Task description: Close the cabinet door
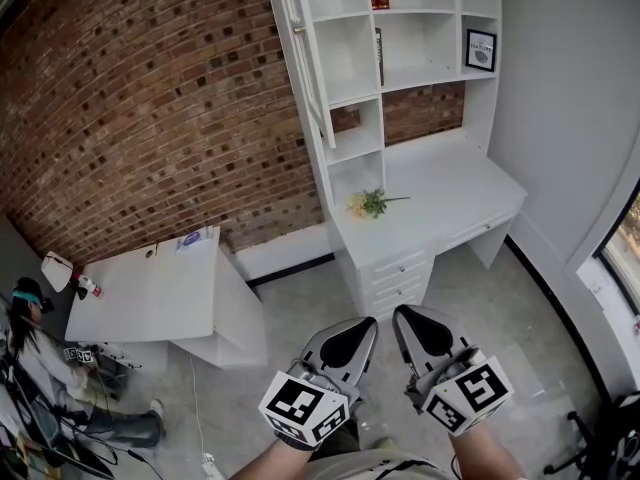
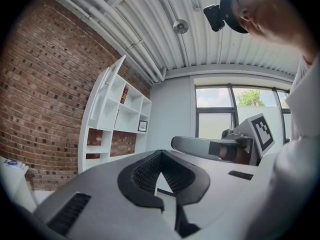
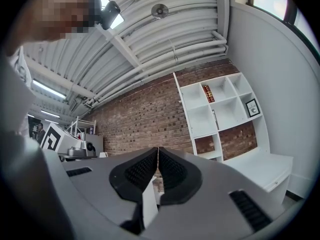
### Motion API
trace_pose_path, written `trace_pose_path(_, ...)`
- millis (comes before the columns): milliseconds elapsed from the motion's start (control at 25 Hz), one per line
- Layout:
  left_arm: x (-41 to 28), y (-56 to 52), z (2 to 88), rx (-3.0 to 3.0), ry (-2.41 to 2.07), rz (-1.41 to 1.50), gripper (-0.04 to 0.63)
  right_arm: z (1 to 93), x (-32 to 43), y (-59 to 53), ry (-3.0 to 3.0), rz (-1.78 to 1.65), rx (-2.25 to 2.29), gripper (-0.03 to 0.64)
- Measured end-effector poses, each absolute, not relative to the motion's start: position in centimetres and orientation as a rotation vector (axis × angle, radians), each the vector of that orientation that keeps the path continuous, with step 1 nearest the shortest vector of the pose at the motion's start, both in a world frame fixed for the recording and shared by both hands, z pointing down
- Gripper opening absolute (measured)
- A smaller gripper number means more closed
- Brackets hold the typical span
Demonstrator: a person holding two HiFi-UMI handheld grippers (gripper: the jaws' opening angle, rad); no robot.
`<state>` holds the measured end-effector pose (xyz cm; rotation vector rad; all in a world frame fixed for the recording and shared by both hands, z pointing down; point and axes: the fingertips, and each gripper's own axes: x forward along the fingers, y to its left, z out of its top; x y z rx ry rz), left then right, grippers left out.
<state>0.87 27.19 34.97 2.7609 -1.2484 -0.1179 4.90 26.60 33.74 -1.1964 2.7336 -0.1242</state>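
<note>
The white shelf cabinet stands against the brick wall, far ahead of both grippers. Its tall narrow door is swung out at the cabinet's left side and shows edge-on. The left gripper view shows the same door standing out from the open shelves. My left gripper and right gripper are side by side at the bottom of the head view, pointing toward the cabinet. Both are shut, with nothing between their pads. Neither touches anything.
A white desk with drawers joins the cabinet's base, and yellow flowers lie on it. A white table stands at the left, with a seated person beside it. A window and a chair are at the right.
</note>
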Motion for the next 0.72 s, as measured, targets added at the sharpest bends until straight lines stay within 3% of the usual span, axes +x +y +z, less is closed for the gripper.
trace_pose_path(720, -8.2, 7.6, 35.7, 2.785, -1.161, -0.144, 0.011, 34.5, -3.7, 7.3, 2.71, -0.105, -1.345, 0.02)
